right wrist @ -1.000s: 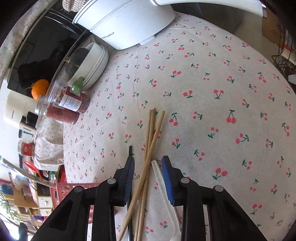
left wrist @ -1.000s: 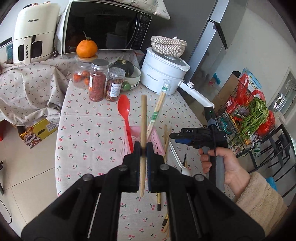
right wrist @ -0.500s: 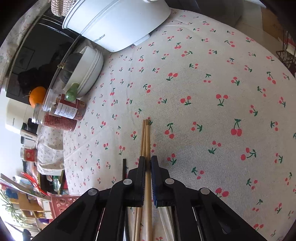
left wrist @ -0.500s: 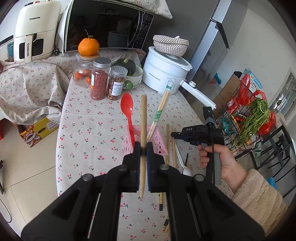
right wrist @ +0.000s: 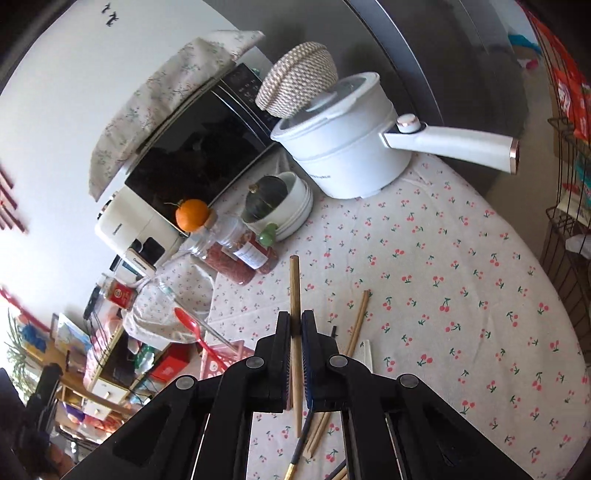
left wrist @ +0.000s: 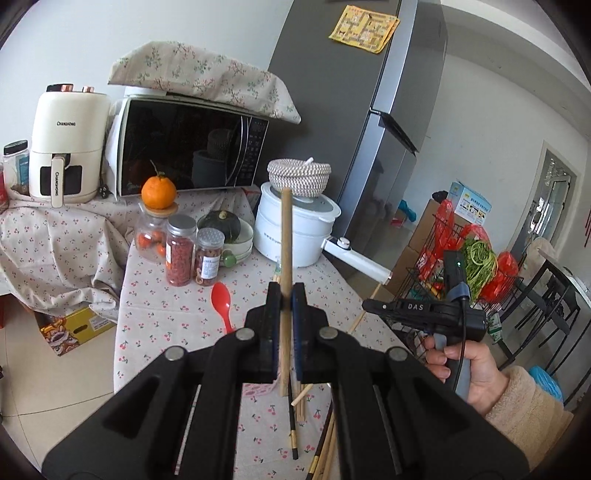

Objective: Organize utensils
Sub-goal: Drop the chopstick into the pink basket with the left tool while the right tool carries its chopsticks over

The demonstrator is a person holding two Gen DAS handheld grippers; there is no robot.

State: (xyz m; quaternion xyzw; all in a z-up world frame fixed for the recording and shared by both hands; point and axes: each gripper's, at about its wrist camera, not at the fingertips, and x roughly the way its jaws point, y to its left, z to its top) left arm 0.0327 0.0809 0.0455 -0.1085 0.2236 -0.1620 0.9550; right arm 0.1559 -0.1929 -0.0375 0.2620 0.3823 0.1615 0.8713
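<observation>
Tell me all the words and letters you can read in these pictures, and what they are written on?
"CHANGHONG" on the front of the white air fryer.
"CHANGHONG" again, running down the air fryer's handle.
"DAS" on the right gripper, seen from the left wrist view.
Too small or blurred to read: the white pot's brand, the jar label, the yellow paper on the fridge, the blue box, the microwave buttons.

Your left tongs (left wrist: 286,295) pinch an upright chopstick (left wrist: 285,236) above the tabletop (left wrist: 155,314). Beyond it, the pot (left wrist: 295,232) stands far right with the woven basket (left wrist: 298,175) on its lid; the jars (left wrist: 181,240) stand left of it, the microwave (left wrist: 192,147) behind them. Loose chopsticks (right wrist: 356,321) lie near your right tongs (right wrist: 294,325).
</observation>
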